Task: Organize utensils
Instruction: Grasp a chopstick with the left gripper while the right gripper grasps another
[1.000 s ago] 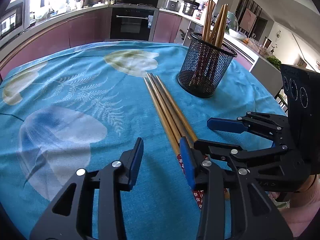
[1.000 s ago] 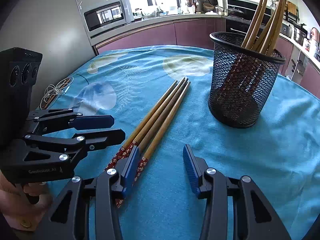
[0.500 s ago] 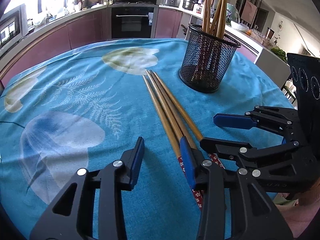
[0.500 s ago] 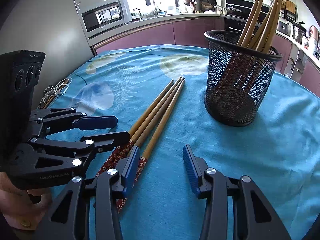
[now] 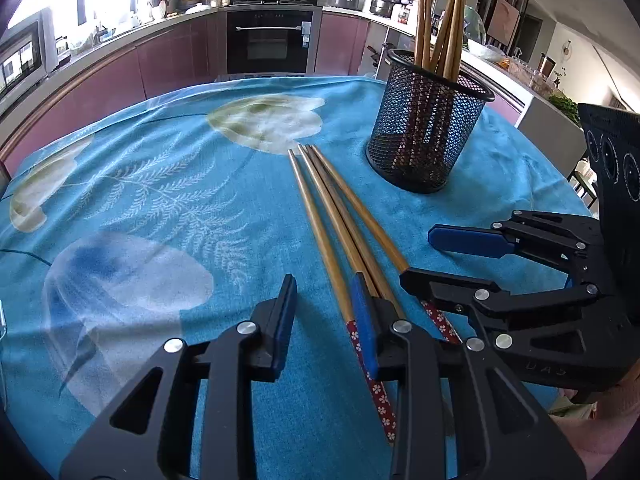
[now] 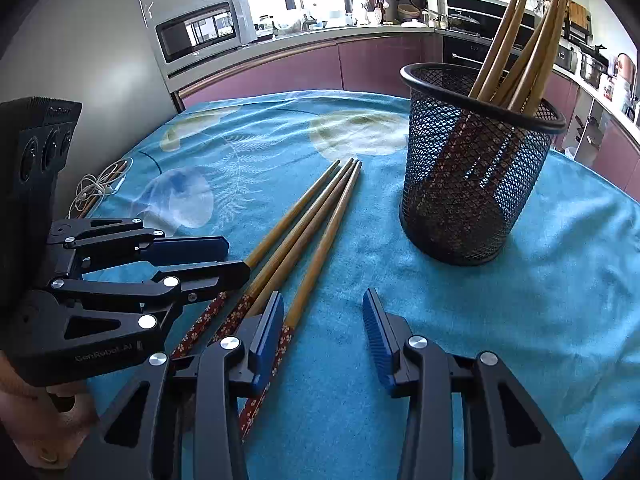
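Loose wooden chopsticks (image 5: 340, 224) (image 6: 304, 232) with red flowered ends lie side by side on the blue tablecloth (image 5: 160, 200). My left gripper (image 5: 324, 292) (image 6: 236, 258) is low over their red ends. Its jaws are closing, with the leftmost chopstick between them beside the right pad and not pinched. My right gripper (image 6: 322, 308) (image 5: 418, 256) comes from the other side. Its jaws are closing a little around the rightmost chopstick and do not grip it. A black mesh cup (image 5: 424, 136) (image 6: 468, 192) stands upright behind, holding several chopsticks (image 5: 440, 32) (image 6: 520, 48).
A coiled white earphone cable (image 6: 100, 188) lies at the cloth's left edge. Kitchen counters with a microwave (image 6: 200, 28) and an oven (image 5: 272, 40) run behind the table. A hand (image 6: 24, 408) holds the left gripper's handle.
The left gripper's jaws have narrowed, and the right's slightly. Both grippers hover at the same spot over the red ends. The chopsticks and cup have not moved.
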### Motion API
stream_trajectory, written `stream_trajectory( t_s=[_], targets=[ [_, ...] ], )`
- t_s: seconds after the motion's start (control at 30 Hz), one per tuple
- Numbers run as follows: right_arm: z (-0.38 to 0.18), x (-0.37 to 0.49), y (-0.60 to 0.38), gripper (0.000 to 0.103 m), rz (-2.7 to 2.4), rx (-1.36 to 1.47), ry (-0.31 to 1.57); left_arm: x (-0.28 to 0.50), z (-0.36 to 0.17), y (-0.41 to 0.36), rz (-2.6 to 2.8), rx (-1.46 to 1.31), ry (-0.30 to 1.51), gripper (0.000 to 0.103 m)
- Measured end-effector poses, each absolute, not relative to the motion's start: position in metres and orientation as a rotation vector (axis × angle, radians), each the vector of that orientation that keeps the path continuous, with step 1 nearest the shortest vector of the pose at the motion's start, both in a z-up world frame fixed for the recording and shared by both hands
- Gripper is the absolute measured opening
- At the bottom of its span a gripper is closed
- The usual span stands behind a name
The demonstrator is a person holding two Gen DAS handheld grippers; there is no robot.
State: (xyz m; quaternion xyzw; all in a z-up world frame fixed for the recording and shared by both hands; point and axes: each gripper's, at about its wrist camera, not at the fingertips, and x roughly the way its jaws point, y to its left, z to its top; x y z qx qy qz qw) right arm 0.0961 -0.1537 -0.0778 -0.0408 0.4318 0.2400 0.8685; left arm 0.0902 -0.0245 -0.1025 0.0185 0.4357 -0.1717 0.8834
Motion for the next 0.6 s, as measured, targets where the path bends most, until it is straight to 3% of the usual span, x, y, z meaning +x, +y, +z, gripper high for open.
stream_trajectory(
  t_s=[0.6],
  targets=[
    [-0.08,0.132,-0.145,0.017,0.466,-0.075,0.915,0.135,-0.104,-0.034,-0.343,0.039,0.931,0.019]
  ],
)
